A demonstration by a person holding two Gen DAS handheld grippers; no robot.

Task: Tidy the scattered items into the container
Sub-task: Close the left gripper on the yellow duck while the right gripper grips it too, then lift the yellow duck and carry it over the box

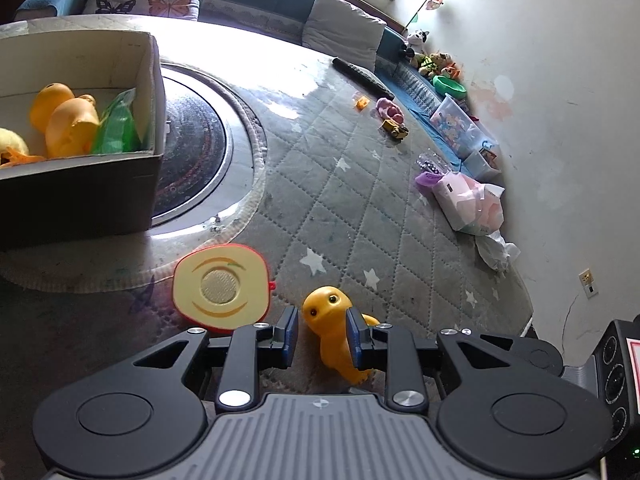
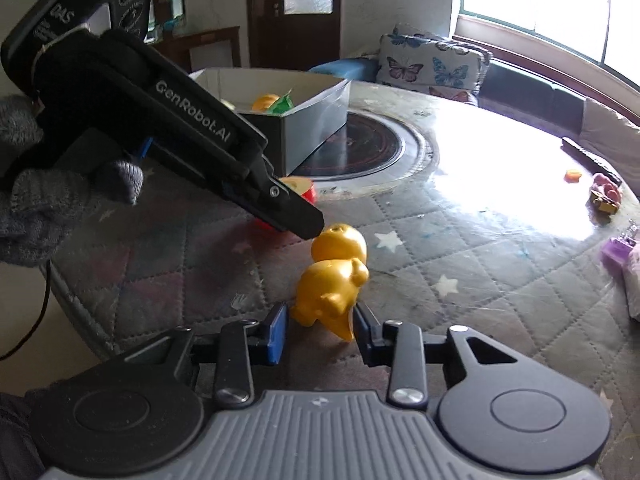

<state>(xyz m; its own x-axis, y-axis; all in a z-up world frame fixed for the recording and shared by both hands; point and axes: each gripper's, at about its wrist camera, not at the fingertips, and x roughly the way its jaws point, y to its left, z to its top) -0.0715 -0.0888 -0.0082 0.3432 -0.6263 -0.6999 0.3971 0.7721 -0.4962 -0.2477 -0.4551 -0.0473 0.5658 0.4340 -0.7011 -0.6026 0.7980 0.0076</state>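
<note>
duck (image 1: pixel 334 328) right of disc (image 1: pixel 220 286), box (image 1: pixel 80 184) behind

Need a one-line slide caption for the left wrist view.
Left gripper, jaws open around a yellow duck toy on the quilted mat, beside a toy apple half; cardboard box behind.

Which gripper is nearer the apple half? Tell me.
Left. The left gripper sits just right of the apple half, straddling the yellow toy. The right gripper is farther, beyond that toy.
</note>
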